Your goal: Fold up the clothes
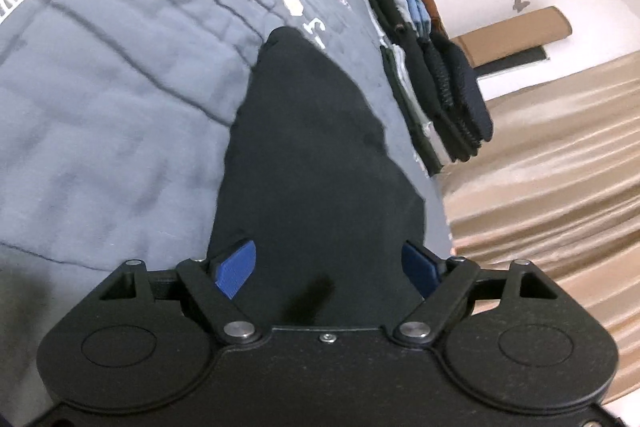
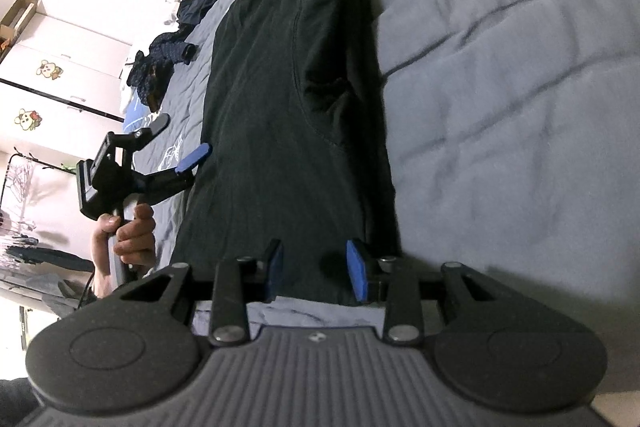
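Lying lengthwise on the grey quilt (image 2: 520, 87): black garment (image 2: 288, 99), long axis running away from both grippers. Right gripper (image 2: 316, 267), jaws parted, straddles the near hem, nothing pinched. Left gripper (image 1: 328, 267), jaws wide and empty, sits at the garment's left edge.

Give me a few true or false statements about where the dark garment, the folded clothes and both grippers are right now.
1. The black garment lies on a grey quilted bedspread. True.
2. The left gripper is clamped shut on the garment. False: its blue pads stand wide apart, with black cloth between them.
3. A stack of folded dark clothes sits near the bed's edge. True.
4. The right gripper is over bare floor. False: it is at the garment's near end.
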A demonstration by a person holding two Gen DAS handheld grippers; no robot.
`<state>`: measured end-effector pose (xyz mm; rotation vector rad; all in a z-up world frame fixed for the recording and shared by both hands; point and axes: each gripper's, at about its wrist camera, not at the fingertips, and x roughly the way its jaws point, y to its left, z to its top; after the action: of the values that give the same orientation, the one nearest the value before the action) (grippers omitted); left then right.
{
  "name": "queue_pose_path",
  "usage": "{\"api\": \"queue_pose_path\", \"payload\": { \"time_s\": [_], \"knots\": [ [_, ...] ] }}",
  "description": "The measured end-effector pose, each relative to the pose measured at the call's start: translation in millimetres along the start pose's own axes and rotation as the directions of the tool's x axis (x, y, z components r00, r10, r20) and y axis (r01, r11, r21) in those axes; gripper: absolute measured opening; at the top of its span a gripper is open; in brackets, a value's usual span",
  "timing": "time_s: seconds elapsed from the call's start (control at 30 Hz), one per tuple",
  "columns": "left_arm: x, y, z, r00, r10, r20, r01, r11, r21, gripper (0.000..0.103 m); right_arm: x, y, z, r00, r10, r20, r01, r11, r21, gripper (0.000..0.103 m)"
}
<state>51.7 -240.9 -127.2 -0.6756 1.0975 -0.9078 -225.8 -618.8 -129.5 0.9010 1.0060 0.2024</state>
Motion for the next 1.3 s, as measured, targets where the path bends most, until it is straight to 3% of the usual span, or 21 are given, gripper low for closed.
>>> {"api": "queue_pose_path", "payload": {
  "time_s": [0.17, 0.27, 0.47, 0.8, 1.3],
  "knots": [
    [-4.9, -15.5, 7.2, 0.996, -0.088, 0.008, 0.087, 0.994, 0.06, 0.084, -19.5, 23.5, 2.7, 0.994, 0.022, 0.103, -0.02, 0.999, -0.025, 0.038],
    [0.8, -16.0, 10.8, 0.997, -0.081, -0.006, 0.081, 0.995, 0.064, 0.085, -19.0, 39.3, 14.3, 0.985, 0.06, 0.162, -0.055, 0.998, -0.037, 0.038],
    [19.0, -14.4, 23.1, 0.991, -0.113, -0.071, 0.119, 0.989, 0.092, 0.085, 14.9, 54.3, 50.1, 0.977, 0.08, 0.197, -0.076, 0.997, -0.028, 0.04],
    [56.8, 5.3, 65.1, 0.986, -0.064, -0.154, 0.084, 0.988, 0.129, 0.085, 65.5, 52.4, 90.0, 0.981, 0.068, 0.184, -0.062, 0.997, -0.039, 0.04],
    [95.9, 20.0, 138.1, 0.997, -0.034, -0.074, 0.044, 0.99, 0.136, 0.084, 67.3, 39.3, 97.6, 0.961, 0.0, 0.276, -0.005, 1.0, 0.019, 0.041]
  ]
}}
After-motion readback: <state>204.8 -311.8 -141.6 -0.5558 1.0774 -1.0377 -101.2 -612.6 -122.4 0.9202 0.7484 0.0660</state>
